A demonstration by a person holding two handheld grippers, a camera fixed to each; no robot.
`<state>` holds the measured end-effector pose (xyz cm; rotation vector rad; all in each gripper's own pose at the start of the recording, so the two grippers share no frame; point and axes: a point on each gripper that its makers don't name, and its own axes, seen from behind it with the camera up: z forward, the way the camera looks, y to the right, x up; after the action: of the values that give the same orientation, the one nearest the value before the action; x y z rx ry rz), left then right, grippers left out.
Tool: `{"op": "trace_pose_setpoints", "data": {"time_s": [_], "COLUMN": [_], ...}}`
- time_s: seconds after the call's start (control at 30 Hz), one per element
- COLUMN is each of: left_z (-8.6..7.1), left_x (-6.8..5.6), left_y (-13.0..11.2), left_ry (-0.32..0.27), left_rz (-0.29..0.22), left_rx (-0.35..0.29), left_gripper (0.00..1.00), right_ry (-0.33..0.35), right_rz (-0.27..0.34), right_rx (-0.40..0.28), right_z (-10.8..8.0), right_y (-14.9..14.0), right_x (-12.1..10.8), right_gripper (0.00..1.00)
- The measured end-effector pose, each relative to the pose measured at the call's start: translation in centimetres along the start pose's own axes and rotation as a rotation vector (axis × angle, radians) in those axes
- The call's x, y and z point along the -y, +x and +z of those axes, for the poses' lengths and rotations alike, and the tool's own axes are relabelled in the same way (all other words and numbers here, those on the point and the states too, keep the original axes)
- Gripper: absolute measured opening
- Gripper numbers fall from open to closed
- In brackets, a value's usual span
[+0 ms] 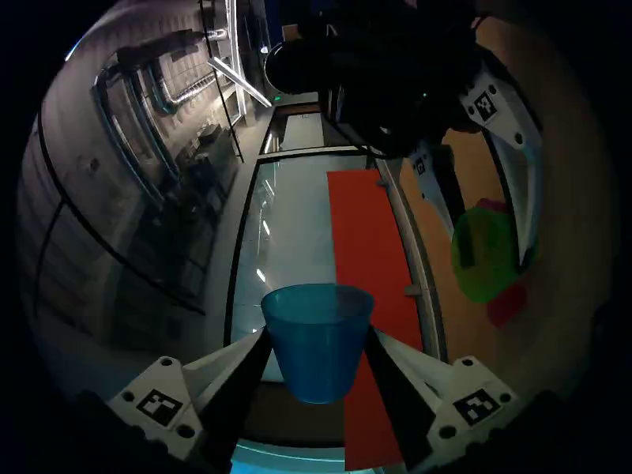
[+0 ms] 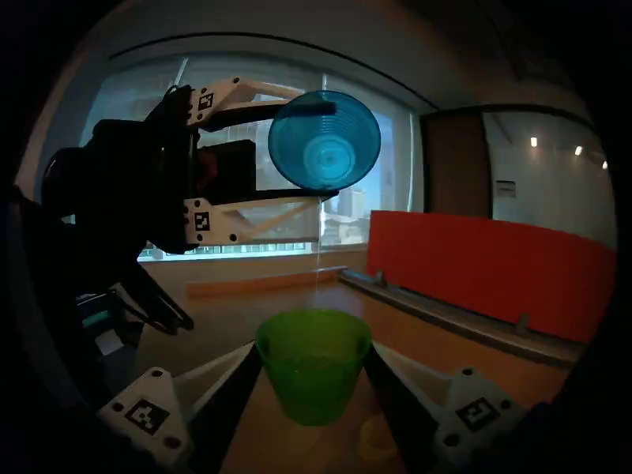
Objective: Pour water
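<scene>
Room: windows (image 2: 399, 182) run across the back in your right gripper view, with a red panel (image 2: 490, 268) to their right and a wooden table (image 2: 237, 316) below. A rail (image 2: 442, 312) runs along the foot of the panel.

Blue cup (image 2: 324, 141): high in the air in front of the windows, above the table and over the green cup.

Blue cup's axis: tipped onto its side, so the long axis lies close to level. The mouth faces your right gripper's camera and you see straight down to the round bottom.

Water (image 2: 317, 261): a thin thread drops from the blue cup's lower rim straight down into the green cup.

Green cup (image 2: 314, 363): upright, mouth up and long axis vertical, right under the blue cup's lip and clear of the table.

Left gripper (image 1: 317, 347): clamped on the blue cup, one finger pressing each side of its wall. From your right gripper view those fingers sit above and below the cup.

Right gripper (image 2: 314, 355): closed on the green cup, with both fingers against its sides near the rim.

Left gripper view: the room appears rolled sideways. The blue cup sits between your own fingers with its wide mouth toward the top of the picture, and the green cup is farther off to the right between the other gripper's fingers.
</scene>
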<state>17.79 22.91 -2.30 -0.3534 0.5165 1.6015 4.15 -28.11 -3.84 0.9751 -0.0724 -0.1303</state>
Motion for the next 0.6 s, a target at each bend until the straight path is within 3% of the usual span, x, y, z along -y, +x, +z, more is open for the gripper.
{"op": "trace_pose_setpoints", "data": {"time_s": [0.2,0.3,0.4,0.6], "left_z": [0.1,0.2,0.2,0.5], "left_x": [0.0,-0.2,-0.4,-1.4], "left_y": [-0.1,-0.3,-0.6,-1.5], "left_ry": [0.0,-0.002,-0.002,-0.022], "left_rz": [-0.026,-0.065,-0.13,-0.324], "left_rx": [-0.005,-0.007,-0.005,0.008], "left_gripper": [0.82,0.82,0.82,0.82], "right_ry": [-0.002,-0.002,-0.003,-0.009], "right_rz": [-0.001,-0.001,0.001,0.0], "right_rx": [0.001,0.0,0.0,-0.006], "right_z": [0.1,0.1,0.1,0.0], "right_y": [0.0,-0.1,-0.1,0.0], "right_x": [0.0,-0.1,-0.1,-0.3], "right_gripper": [0.9,0.9,0.9,0.9]}}
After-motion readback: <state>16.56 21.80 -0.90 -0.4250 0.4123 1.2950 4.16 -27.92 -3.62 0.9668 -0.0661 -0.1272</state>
